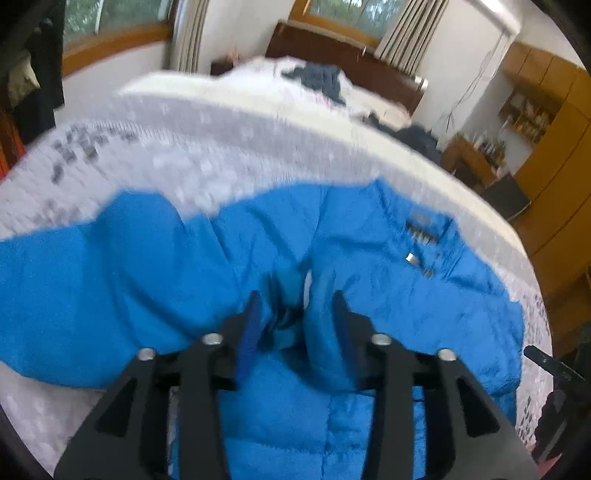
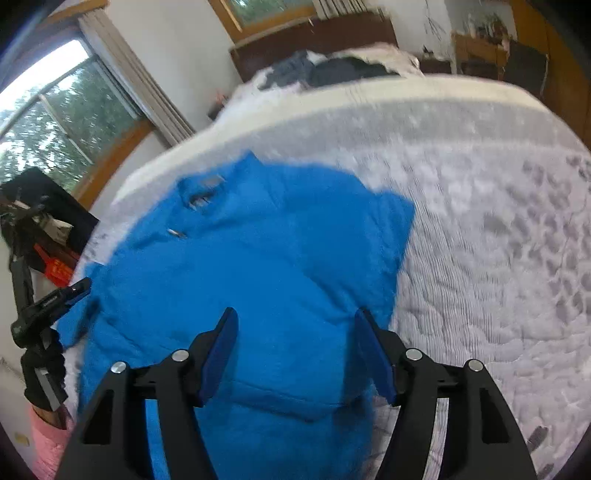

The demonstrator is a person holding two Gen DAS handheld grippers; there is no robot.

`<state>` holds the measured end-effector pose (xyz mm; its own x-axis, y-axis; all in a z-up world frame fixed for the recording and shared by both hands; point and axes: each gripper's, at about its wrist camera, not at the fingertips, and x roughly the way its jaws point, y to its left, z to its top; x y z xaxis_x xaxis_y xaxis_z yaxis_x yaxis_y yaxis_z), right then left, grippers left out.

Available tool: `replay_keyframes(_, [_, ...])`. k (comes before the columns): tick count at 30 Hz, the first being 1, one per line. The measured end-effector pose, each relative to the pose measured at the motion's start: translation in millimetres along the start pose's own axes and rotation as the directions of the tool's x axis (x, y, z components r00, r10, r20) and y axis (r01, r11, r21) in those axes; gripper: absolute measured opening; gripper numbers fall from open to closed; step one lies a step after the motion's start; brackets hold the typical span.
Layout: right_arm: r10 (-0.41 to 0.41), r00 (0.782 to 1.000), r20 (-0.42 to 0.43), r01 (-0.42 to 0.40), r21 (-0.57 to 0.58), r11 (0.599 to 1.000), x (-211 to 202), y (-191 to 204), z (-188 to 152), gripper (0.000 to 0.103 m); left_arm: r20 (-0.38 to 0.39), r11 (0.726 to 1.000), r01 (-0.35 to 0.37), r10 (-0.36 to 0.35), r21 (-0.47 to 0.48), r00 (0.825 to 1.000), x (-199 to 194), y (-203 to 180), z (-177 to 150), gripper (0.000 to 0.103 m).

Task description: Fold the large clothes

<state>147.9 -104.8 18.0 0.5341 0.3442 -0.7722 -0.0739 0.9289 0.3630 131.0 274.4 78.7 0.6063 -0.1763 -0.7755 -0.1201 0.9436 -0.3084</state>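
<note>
One puffy quilted blue jacket (image 1: 166, 266) | ribbed white bedspread (image 2: 480, 221) | left gripper (image 1: 295, 299) pinching fold

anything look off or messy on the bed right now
Nothing damaged or spilled. The blue jacket lies rumpled and bunched on the quilt, not yet flat. A heap of dark clothes sits unfolded near the headboard.

A bright blue puffy jacket (image 1: 369, 236) lies spread flat, partly folded over itself, directly under and ahead of both grippers, a bunched fold rising between the left gripper's (image 1: 298, 308) fingers
</note>
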Motion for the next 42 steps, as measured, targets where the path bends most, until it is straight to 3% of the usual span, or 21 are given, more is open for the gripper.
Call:
replay_keyframes(5, [0.051,0.997,-0.059,-0.053,-0.031,0.998,7.2,36.3,6.4,0.067,-0.015,0.993,0.068,-0.067,0.092,0.998,-6.6,-38.8,1.4,0.045])
replay_keyframes(12, [-0.010,0.988,-0.153,0.008,-0.013,1.000,57.9,46.2,1.5,0.066,-0.143,0.993,0.054,-0.039,0.102,0.989,53.9,-45.2,-15.4,0.044])
replay_keyframes(19, [0.049,0.986,-0.159,-0.049,0.008,0.999,70.5,30.5,-5.2,0.066,-0.101,0.983,0.037,-0.019,0.179,0.995,59.5,-47.9,-26.2,0.044])
replay_keyframes(24, [0.020,0.990,-0.140,-0.021,-0.007,1.000,62.5,37.5,-4.8,0.067,-0.115,0.990,0.060,-0.045,0.131,0.992,49.6,-41.8,-21.9,0.045])
replay_keyframes(26, [0.036,0.991,-0.130,-0.038,-0.016,0.999,53.5,46.1,-3.6,0.069,-0.094,0.991,0.079,-0.069,0.111,0.993,29.8,-33.3,-20.2,0.051])
replay_keyframes(30, [0.059,0.993,-0.098,-0.067,-0.079,0.995,31.8,75.5,-2.8,0.078,-0.009,0.995,0.046,-0.045,0.087,0.999,-15.6,-1.1,-23.7,0.072])
replay_keyframes(32, [0.057,0.993,-0.105,-0.070,-0.119,0.990,29.6,92.6,-5.2,0.079,0.021,0.998,0.022,-0.023,0.050,1.000,-40.0,31.1,-30.7,0.077])
replay_keyframes(36, [0.072,0.987,-0.143,-0.097,-0.175,0.980,36.9,121.3,-11.0,0.080,0.033,0.994,-0.050,0.054,-0.097,0.998,-74.8,108.9,-47.8,0.077])
replay_keyframes(38, [0.060,0.986,-0.155,-0.090,-0.197,0.976,43.0,131.9,-12.9,0.080,0.037,0.979,-0.087,0.096,-0.185,0.995,-89.0,148.6,-56.8,0.077])
replay_keyframes(42, [0.043,0.983,-0.181,-0.083,-0.219,0.972,56.9,147.7,-16.2,0.080,0.029,0.920,-0.140,0.162,-0.366,0.986,-109.4,227.8,-76.3,0.076])
